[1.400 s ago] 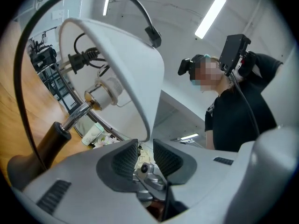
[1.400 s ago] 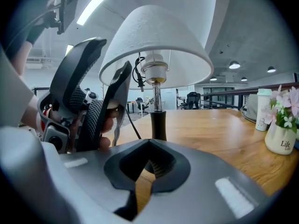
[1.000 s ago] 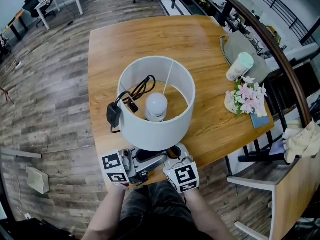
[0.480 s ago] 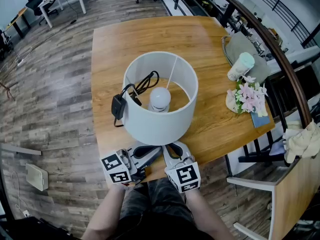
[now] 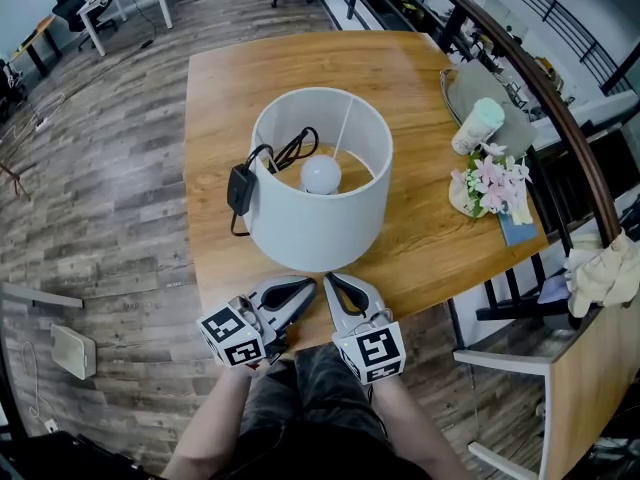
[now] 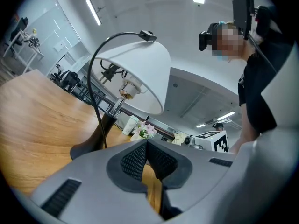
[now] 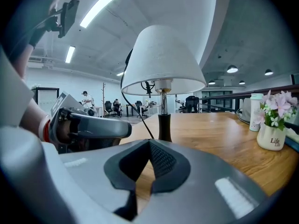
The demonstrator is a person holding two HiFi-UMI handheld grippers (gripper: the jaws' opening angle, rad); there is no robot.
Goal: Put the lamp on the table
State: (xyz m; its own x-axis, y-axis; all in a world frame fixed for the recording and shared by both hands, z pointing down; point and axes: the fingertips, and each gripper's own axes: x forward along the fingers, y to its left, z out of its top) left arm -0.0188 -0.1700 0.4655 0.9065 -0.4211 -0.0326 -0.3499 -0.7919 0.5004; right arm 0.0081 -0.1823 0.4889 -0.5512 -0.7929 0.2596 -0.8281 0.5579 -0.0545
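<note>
The lamp stands upright on the wooden table (image 5: 400, 68). Its white shade (image 5: 320, 208) opens toward me in the head view, with the bulb (image 5: 322, 173) inside. Its black cord and plug (image 5: 240, 188) hang over the shade's left rim. My left gripper (image 5: 300, 290) and right gripper (image 5: 335, 286) lie side by side at the table's near edge, just short of the shade. Both are shut with nothing between the pads. The left gripper view shows the shade (image 6: 140, 73) and dark base (image 6: 93, 143) ahead of the left gripper (image 6: 147, 143). The right gripper (image 7: 150, 143) faces the lamp stem (image 7: 164, 127).
A small pot of pink flowers (image 5: 490, 190), a pale cup (image 5: 478, 128) and a grey tray (image 5: 500, 93) sit at the table's right side. A dark railing (image 5: 560, 118) runs past that edge, and a chair (image 5: 510, 368) stands to the lower right. Wood floor lies left of the table.
Both grippers have drawn back from under the shade toward the table's near edge. The lamp now stands free and sits a little farther from me.
</note>
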